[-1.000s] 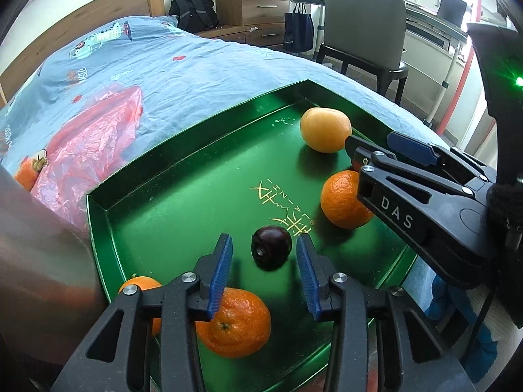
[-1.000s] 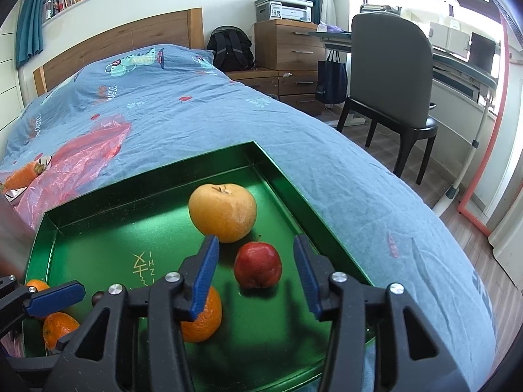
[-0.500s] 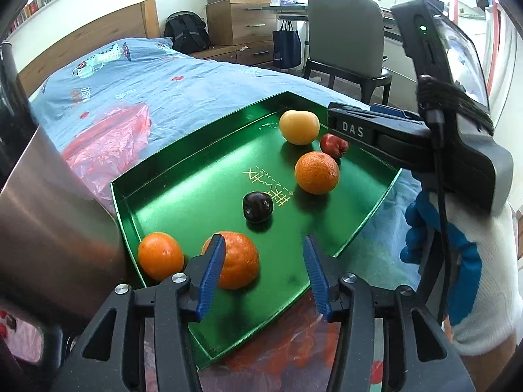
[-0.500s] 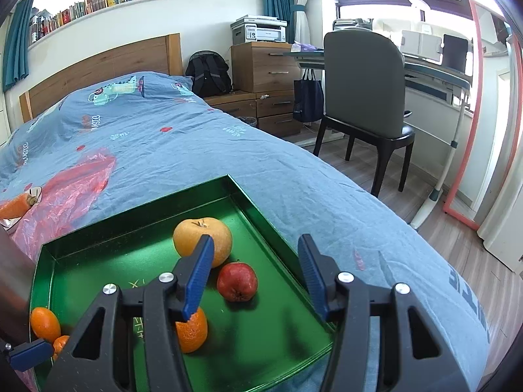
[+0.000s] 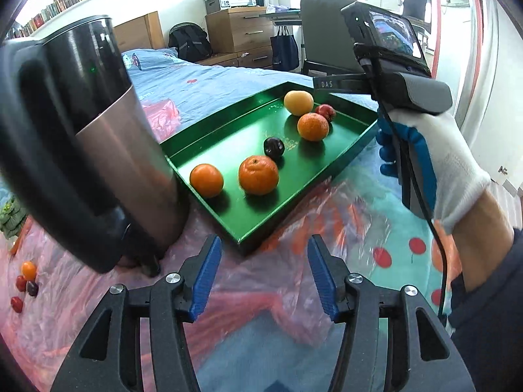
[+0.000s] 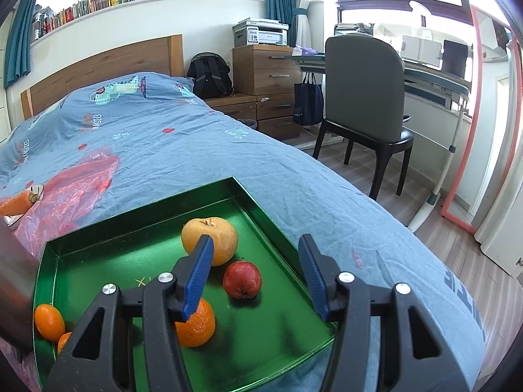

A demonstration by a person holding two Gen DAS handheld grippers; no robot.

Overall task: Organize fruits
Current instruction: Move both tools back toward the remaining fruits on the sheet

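The left gripper [image 5: 264,274] is being drawn back from the green tray [image 5: 209,121] toward the near side of the bed, so that the whole tray, seen close up a second ago, is now being viewed from beyond its near corner; its jaws are opening and nothing is being held between them, only pink plastic sheeting [image 5: 327,235] being seen below. The dark plum [image 5: 274,147], framed between those jaws a second ago, is being left on the tray floor; this is being read as a delivery just completed. The right gripper [image 6: 255,268] is being held released and empty above the red apple [image 6: 242,279], which is resting beside the yellow pear [image 6: 210,240] and an orange [image 6: 196,325]; a second ago its jaws were narrower and lower around that apple. Two more oranges [image 5: 258,174] are lying at the tray's near end. Small loose fruits [image 5: 24,282] are being left on the plastic beside a steel kettle [image 5: 130,163], so more fetching is judged to be needed.

"DAS" [image 5: 327,84] is being read on the right tool's arm; gold characters [image 5: 287,142] on the tray floor cannot be read; the quilt's lettering is too distorted to be made out.
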